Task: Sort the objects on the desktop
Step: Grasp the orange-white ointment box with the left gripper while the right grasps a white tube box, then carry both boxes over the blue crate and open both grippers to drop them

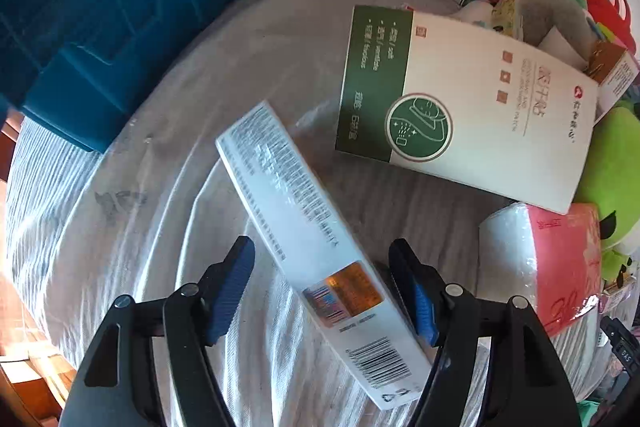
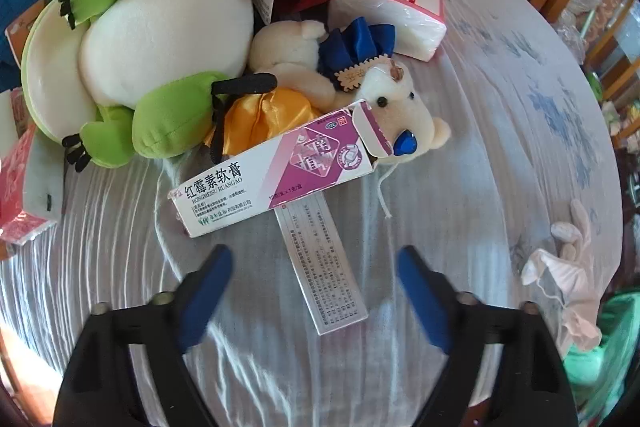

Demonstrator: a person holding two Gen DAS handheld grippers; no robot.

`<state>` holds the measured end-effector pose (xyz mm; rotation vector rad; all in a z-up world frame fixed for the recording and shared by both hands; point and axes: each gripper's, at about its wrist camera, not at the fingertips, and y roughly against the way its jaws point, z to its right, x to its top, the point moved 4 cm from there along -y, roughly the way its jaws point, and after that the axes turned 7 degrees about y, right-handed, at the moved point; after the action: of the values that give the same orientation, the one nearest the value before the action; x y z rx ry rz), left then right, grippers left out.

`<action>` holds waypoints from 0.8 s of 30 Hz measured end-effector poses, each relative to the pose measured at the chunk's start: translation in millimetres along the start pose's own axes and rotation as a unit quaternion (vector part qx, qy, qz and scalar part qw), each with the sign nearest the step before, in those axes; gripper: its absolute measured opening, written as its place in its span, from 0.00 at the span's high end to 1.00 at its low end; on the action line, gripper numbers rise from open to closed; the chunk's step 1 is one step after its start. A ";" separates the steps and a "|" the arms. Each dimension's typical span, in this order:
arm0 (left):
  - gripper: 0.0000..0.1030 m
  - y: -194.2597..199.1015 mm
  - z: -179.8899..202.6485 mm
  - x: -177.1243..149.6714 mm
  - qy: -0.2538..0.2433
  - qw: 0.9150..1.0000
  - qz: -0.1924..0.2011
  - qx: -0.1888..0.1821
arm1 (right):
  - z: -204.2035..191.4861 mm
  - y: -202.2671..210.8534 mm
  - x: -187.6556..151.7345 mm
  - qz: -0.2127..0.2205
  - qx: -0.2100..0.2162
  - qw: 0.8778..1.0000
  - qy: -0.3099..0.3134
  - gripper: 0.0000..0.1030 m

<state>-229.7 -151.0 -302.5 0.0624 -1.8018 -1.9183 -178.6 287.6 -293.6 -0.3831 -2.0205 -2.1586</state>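
A long white cardboard box [image 1: 316, 247] lies slanted on the cloth-covered tabletop [image 1: 140, 207] between the parted, non-touching jaws of the left hand-held gripper [image 1: 322, 277]. The right hand-held gripper [image 2: 314, 285] stands open, a white-and-purple ointment carton [image 2: 272, 175] at its twelve o'clock.

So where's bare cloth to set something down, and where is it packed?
Left wrist view: bare cloth between the blue crate and the long white box. Right wrist view: bare cloth right of the ointment box, out to the white gloves. Crowded: the plush frog and teddy bear pile.
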 end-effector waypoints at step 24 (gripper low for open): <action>0.69 133.6 13.2 -11.7 -0.157 0.976 0.147 -0.018 | -4.6 103.4 3.8 0.108 -0.007 0.993 -0.043 0.75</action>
<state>-180.9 -133.8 -178.0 -0.5194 -1.8471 -1.8188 -152.8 275.6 -194.0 -0.6734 -1.9074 -2.0582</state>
